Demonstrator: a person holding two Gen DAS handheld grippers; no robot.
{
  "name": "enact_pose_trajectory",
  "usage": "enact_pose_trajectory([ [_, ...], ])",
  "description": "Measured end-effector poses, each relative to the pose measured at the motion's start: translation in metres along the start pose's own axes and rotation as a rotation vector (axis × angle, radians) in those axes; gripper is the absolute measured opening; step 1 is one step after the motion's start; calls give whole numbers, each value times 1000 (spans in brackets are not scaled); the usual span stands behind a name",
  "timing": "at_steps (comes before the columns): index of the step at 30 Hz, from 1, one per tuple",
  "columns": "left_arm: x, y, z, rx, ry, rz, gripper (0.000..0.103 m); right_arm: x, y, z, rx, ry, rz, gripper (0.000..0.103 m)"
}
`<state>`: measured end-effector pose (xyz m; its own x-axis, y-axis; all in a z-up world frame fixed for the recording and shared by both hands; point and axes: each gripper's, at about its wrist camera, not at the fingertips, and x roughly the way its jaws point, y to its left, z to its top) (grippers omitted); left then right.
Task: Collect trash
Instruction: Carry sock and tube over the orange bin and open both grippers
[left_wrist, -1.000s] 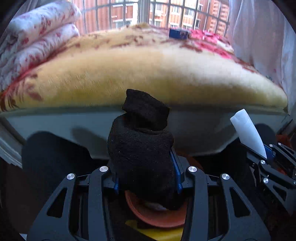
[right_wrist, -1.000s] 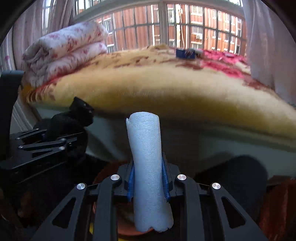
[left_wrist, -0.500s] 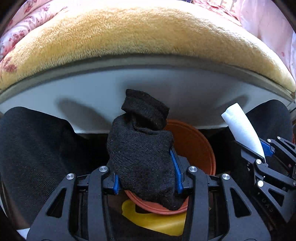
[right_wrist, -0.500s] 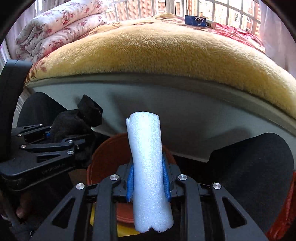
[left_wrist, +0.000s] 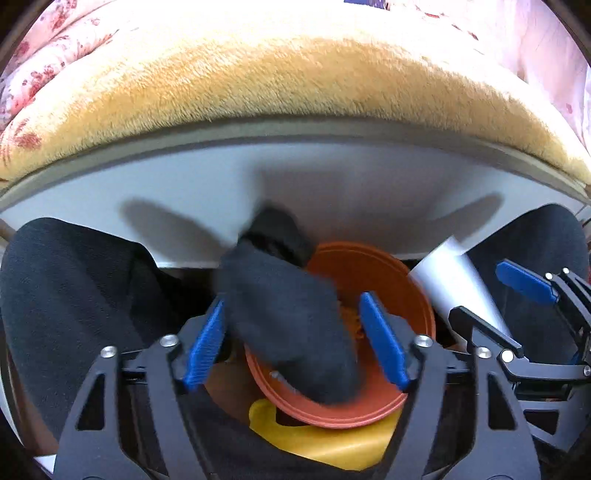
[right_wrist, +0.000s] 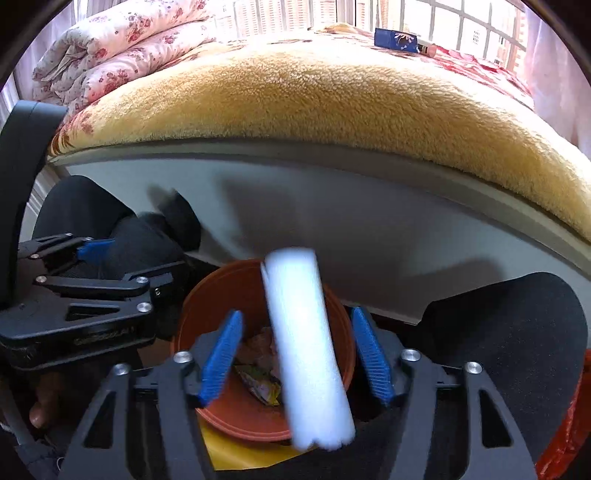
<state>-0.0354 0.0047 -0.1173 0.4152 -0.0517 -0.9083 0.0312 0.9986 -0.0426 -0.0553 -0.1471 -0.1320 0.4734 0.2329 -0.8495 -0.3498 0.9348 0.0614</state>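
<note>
Trash fills both views: a black sock (left_wrist: 288, 325) sits blurred between the spread blue pads of the left gripper (left_wrist: 295, 343), touching neither pad clearly, and a white foam roll (right_wrist: 306, 347) stands tilted and blurred between the wide-open pads of the right gripper (right_wrist: 295, 354), with a gap on each side. Directly beneath both lies an orange bin (right_wrist: 207, 310), its round rim showing under the sock in the left view (left_wrist: 373, 258) and around the roll in the right view; crumpled wrappers (right_wrist: 258, 376) lie at its bottom. A yellow bag (left_wrist: 325, 439) pokes out under the bin's near rim. From the left wrist view the foam roll (left_wrist: 454, 288) appears at the bin's right edge, beside the right gripper (left_wrist: 524, 317); from the right wrist view the sock (right_wrist: 147, 243) shows dark at the bin's left, by the left gripper (right_wrist: 96, 266). Dark trouser legs (left_wrist: 70, 291) flank the bin on either side. Behind it rises the pale side of a bed (right_wrist: 332, 206), topped by a tan fleece blanket (right_wrist: 332, 96). At the bed's far left corner sits a folded floral quilt (right_wrist: 110, 59), and near the far edge lies a blue box (right_wrist: 395, 38), with window bars (right_wrist: 458, 22) beyond.
</note>
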Motion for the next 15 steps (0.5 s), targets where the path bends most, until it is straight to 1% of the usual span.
enact_pose_trajectory([
  [6,-5,2,2,-26,-10,1,73,-3,-7,1,18,-10,-5,62],
  [11,-5,0,0,-26,-16,9,73,-9,-13,-1,35,-20,-2,62],
  [15,-12,-2,2,-17,-35,19,73,-14,-17,1,42,-33,-4,62],
])
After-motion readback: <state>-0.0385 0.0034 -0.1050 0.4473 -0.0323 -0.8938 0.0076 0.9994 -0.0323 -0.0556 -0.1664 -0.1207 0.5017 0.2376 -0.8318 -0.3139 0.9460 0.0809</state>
